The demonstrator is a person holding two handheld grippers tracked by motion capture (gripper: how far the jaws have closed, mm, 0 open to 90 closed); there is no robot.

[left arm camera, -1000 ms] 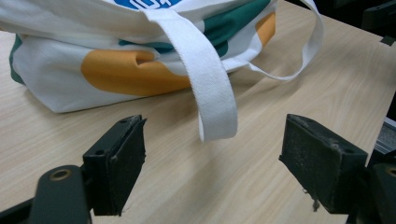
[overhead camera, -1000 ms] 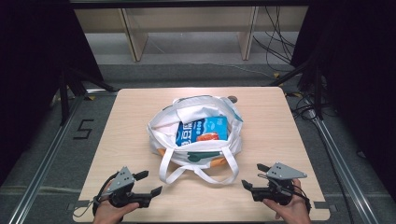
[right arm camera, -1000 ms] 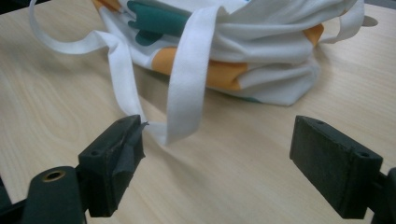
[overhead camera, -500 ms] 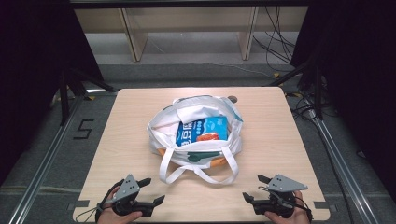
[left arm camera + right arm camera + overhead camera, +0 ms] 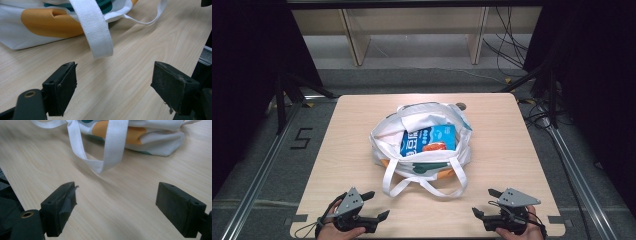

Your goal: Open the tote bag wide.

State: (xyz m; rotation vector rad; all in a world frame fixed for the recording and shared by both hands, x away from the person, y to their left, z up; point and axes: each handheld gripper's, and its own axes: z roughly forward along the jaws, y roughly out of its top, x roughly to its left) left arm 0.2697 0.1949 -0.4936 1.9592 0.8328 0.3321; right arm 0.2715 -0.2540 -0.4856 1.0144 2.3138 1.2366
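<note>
Your white tote bag (image 5: 422,145) lies at the middle of the pale wooden bench (image 5: 337,150), its mouth open toward the high camera. Inside it you can see a blue-and-white packet (image 5: 428,140) with white lettering and an orange patch near its lower edge, resting against the crumpled cloth. The bag's near side carries orange and dark green printed shapes, and the cloth there is folded and slack. Two white webbing handles (image 5: 424,185) spill from the bag toward you and lie flat on the wood in loose loops.

Your left gripper (image 5: 372,212) sits at the near left edge of the bench, well apart from the bag, and its fingers (image 5: 61,87) stand wide apart with nothing between them. In the left gripper view one handle (image 5: 96,30) ends just ahead of those fingers, short of touching them.

Your right gripper (image 5: 484,202) sits at the near right edge, also clear of the bag. Its fingers (image 5: 60,206) are likewise spread wide and hold nothing. In the right gripper view a folded handle loop (image 5: 110,152) lies on the wood just ahead, with the orange print behind it.
</note>
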